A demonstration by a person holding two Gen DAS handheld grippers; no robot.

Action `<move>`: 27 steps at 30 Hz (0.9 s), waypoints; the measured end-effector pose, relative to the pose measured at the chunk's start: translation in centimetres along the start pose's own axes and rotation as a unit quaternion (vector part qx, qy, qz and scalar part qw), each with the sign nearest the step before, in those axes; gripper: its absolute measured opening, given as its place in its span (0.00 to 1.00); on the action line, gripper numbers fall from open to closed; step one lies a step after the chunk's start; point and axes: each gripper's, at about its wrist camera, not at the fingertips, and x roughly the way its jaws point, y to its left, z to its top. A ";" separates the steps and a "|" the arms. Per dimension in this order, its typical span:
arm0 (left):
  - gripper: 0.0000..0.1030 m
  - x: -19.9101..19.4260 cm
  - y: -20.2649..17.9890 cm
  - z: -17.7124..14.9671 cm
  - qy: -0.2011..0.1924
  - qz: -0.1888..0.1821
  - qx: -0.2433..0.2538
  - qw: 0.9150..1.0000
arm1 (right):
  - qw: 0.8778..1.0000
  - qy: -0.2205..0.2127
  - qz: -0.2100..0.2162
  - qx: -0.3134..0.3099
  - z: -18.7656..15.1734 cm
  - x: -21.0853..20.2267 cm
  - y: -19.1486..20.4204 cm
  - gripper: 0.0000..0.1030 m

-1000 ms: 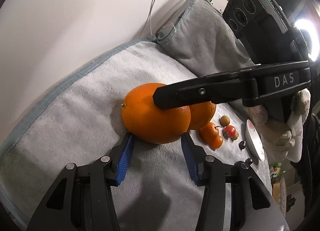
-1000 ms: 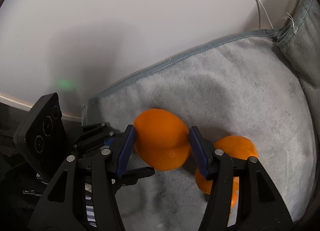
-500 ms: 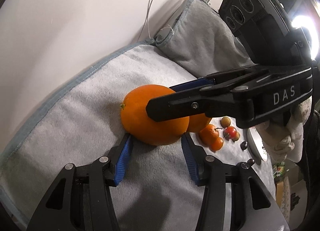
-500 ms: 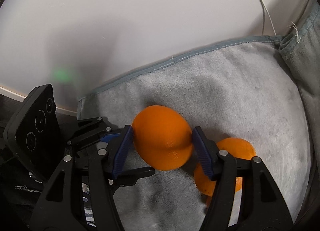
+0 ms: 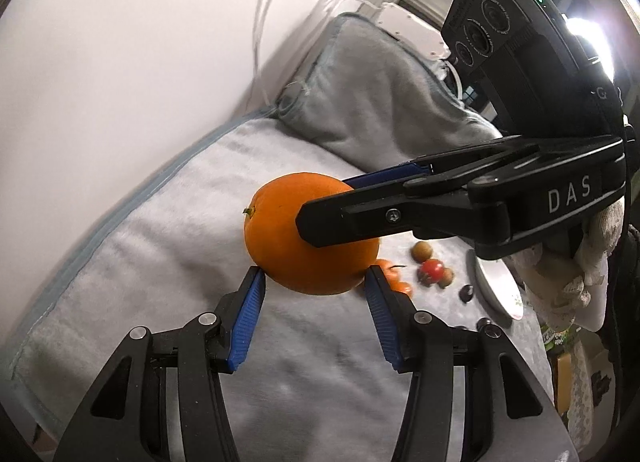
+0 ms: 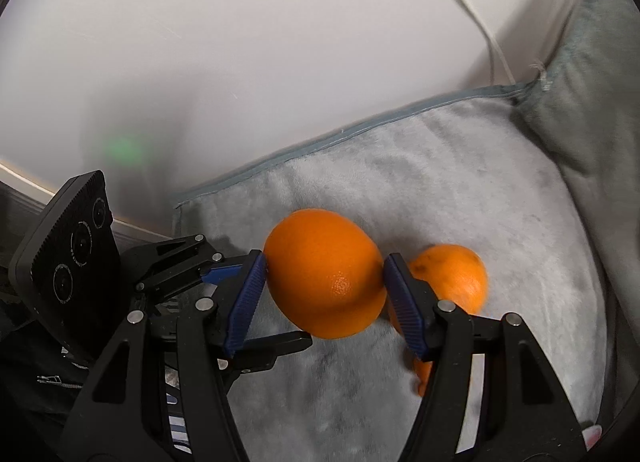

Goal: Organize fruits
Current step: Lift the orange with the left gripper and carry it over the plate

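The right hand-held gripper (image 6: 324, 282) is clamped on the large round orange (image 6: 325, 272) just above the grey fleece blanket (image 6: 460, 189). The left hand-held gripper (image 5: 314, 286) waits below it, jaws apart. Smooth peel could slip; a dropped fruit might roll into the second orange (image 6: 452, 276) beyond.

Big orange (image 6: 324, 274) – gripped, 2nd orange (image 6: 456, 274) beside

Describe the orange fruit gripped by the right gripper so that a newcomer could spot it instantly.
On the grey plush blanket by the white wall, the right gripper clamps the large round orange between its blue pads. It is bigger and nearer than the second orange behind the right finger, and is the only fruit held.
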 end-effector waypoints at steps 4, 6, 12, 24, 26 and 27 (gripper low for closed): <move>0.50 -0.2 -2.1 0.2 -0.004 -0.013 0.019 1.000 | 1.000 -0.015 -0.017 0.008 -1.5 -2.5 -0.1 0.62; 0.49 -0.2 -3.3 0.1 -0.005 -0.022 0.029 0.999 | 0.999 -0.024 -0.026 0.014 -2.5 -3.8 -0.2 0.62; 0.50 0.5 -7.4 -0.1 -0.002 -0.048 0.060 0.997 | 0.997 -0.049 -0.050 0.041 -6.4 -7.4 -1.2 0.62; 0.50 3.6 -17.8 -1.9 0.033 -0.117 0.133 0.984 | 0.983 -0.095 -0.096 0.128 -16.9 -14.1 -5.9 0.62; 0.49 4.4 -19.7 -2.3 0.040 -0.130 0.147 0.980 | 0.979 -0.102 -0.102 0.145 -18.8 -15.3 -6.8 0.62; 0.49 4.7 -20.5 -2.5 0.045 -0.136 0.152 0.978 | 0.977 -0.105 -0.105 0.153 -19.6 -15.8 -7.2 0.62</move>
